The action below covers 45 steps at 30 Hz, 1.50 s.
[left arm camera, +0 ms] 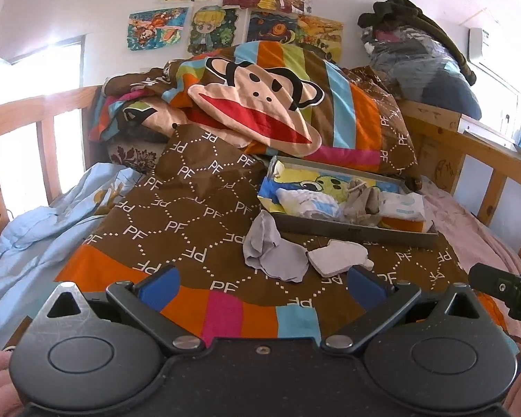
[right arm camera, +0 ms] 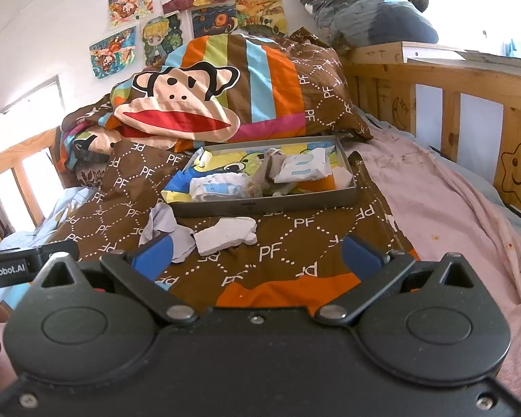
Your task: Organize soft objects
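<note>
Brown patterned bedding point(left arm camera: 198, 208) carries a grey tray point(left arm camera: 350, 231) of soft items, with a grey cloth point(left arm camera: 271, 253) and white sponge point(left arm camera: 337, 259) just before it, both tools point(left arm camera: 262, 279) point(right arm camera: 255, 255) spread wide and empty.

**Open quilt in front, tray and bedding heap behind**

The brown quilt point(right arm camera: 295, 243) lies bare between both wide-spread grippers and the grey tray point(right arm camera: 267, 203), except for a crumpled grey cloth point(left arm camera: 271, 253) and a white sponge piece point(left arm camera: 337, 255) touching it. Behind the tray, the monkey-print duvet heap point(left arm camera: 260, 97) blocks the way. The wooden bed rail point(right arm camera: 469, 80) bounds the right side; the pink sheet point(right arm camera: 434, 180) there is open.
</note>
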Available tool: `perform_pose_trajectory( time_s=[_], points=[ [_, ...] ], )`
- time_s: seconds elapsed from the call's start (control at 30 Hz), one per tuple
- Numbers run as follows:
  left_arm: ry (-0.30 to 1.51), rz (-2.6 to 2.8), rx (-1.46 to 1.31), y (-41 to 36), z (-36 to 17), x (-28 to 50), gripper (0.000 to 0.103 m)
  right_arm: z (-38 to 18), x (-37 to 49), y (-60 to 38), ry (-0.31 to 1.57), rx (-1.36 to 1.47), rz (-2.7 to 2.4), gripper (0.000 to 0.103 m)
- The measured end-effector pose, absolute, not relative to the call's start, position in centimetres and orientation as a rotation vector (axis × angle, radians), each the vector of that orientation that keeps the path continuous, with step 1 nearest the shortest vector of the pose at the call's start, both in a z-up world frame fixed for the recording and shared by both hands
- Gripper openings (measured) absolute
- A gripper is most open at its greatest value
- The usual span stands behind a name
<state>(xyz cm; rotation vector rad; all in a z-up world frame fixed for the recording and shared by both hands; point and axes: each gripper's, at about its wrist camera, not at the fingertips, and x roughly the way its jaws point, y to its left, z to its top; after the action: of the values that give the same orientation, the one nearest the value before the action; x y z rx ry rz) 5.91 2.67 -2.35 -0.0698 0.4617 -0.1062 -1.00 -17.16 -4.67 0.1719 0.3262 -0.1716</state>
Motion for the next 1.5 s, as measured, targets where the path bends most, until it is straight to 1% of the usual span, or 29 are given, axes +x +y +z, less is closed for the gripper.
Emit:
perform_pose_trajectory(
  time_s=[0.43,0.77,1.0,1.1,1.23,1.5],
  points=[
    [0.459,-0.110,-0.085,2.8,-2.5,5.8,0.102,-5.1,-0.3,-16.9,0.356,0.169,-0.184,0.103],
    [0.494,-0.116,-0.076,2.2,-2.4,5.7,0.102,-5.2,0.9,-16.5,0.397,0.146,-0.188,0.103],
    [0.523,-0.117,-0.123,2.9,-2.5,6.5,0.102,-4.8,3.6,-16.9,0.441,0.113,-0.125,0.103],
    [0.532,-0.113,-0.164,3.7,-2.6,8.0,0.102,-4.4,6.1,-17.1,0.453,0.054,-0.081,0.103],
    [0.543,-0.110,-0.152,4.0,-3.1,11.7,0.102,-4.2,10.4,-17.7,0.467,-0.039,-0.048,0.103],
    [0.597,-0.158,-0.179,4.1,-6.0,20.8,0.102,-7.0,19.0,-20.8,0.538,0.004,0.039,0.103]
  ],
)
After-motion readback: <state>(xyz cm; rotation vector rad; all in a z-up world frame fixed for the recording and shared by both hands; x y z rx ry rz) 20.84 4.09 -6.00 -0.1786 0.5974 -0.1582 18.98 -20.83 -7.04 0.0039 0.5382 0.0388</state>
